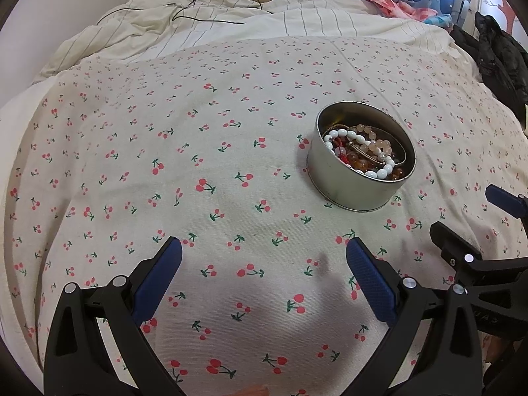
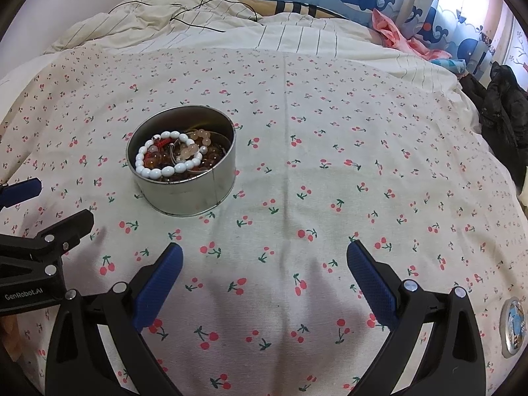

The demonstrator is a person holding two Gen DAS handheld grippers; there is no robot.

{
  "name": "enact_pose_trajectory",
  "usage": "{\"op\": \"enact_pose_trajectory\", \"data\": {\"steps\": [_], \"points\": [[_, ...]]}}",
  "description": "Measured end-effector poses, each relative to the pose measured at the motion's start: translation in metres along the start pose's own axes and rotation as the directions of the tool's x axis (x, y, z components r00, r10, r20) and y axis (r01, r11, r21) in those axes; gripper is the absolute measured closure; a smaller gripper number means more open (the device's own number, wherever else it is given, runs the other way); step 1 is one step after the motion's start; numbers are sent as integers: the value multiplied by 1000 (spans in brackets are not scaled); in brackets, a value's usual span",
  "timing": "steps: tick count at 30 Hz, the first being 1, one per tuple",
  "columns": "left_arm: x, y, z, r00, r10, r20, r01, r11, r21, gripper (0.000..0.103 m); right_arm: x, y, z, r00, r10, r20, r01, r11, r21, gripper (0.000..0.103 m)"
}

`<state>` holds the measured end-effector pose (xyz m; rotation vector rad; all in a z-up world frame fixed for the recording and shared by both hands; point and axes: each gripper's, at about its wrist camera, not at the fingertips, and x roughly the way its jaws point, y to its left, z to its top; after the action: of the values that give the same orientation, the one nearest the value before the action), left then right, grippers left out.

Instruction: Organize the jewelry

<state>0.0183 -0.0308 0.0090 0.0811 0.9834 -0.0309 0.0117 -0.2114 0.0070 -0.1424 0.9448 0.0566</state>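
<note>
Open round metal tin stands upright, holding heaped beaded bracelets.

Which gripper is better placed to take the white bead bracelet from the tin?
Neither clearly. Both the left gripper and the right gripper are open, empty and similarly short of the tin; the white bead bracelet lies on top.
</note>
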Motion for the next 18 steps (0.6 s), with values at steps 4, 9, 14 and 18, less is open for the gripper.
{"op": "enact_pose_trajectory", "data": {"steps": [4, 9, 14, 18], "points": [[0, 0, 0, 1000, 1, 1, -1, 1000, 0, 7, 2, 3, -1, 1000, 3, -6, -3, 1000, 1, 8], [-1, 0, 0, 1000, 1, 0, -1, 1000, 1, 7, 3, 3, -2, 1000, 8, -11, -8, 1000, 2, 8], [-1, 0, 0, 1000, 1, -1, -1, 1000, 1, 7, 3, 3, -2, 1000, 15, -11, -15, 1000, 5, 8], [-1, 1, 0, 1000, 2, 0, -2, 1000, 3, 7, 3, 3, -2, 1000, 17, -11, -17, 1000, 6, 8]]}}
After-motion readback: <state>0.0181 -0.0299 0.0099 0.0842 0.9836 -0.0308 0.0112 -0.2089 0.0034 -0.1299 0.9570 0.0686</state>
